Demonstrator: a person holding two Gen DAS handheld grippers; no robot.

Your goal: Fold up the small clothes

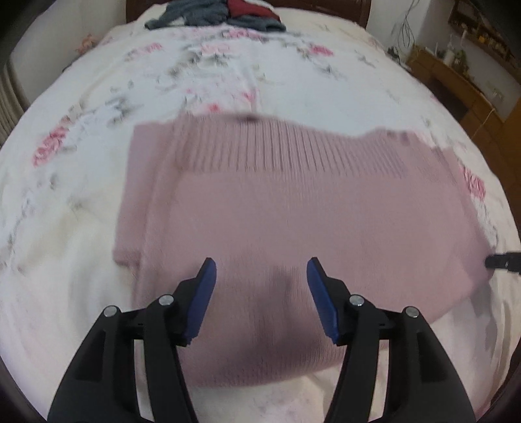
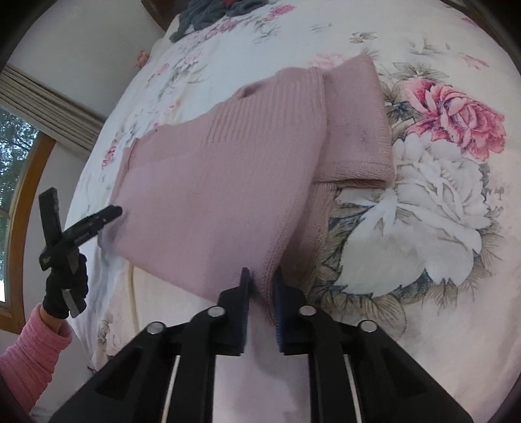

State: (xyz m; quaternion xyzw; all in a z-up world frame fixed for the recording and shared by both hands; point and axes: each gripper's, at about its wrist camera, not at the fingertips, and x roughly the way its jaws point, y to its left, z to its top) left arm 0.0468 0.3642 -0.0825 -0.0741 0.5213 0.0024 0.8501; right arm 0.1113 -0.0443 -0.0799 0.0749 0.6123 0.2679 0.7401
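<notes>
A pink knitted sweater point(image 1: 276, 211) lies folded on the floral bedspread point(image 1: 81, 182), its ribbed hem at the far side. My left gripper point(image 1: 261, 271) hovers just over the sweater's near part, open, nothing between its blue pads point(image 1: 203, 299). In the right wrist view the sweater point(image 2: 221, 182) has a sleeve point(image 2: 355, 130) folded along its right side. My right gripper point(image 2: 262, 279) is shut on the sweater's near edge, and the fabric fold sits between its pads. The left gripper point(image 2: 107, 213) shows there at the sweater's left edge, held by a black-gloved hand point(image 2: 65, 286).
A pile of grey and dark red clothes point(image 1: 215, 13) lies at the far end of the bed. Wooden furniture point(image 1: 456, 84) stands off the bed's right side. A window point(image 2: 13, 195) and wall are on the left. The right gripper's tip point(image 1: 503, 260) pokes in at the right.
</notes>
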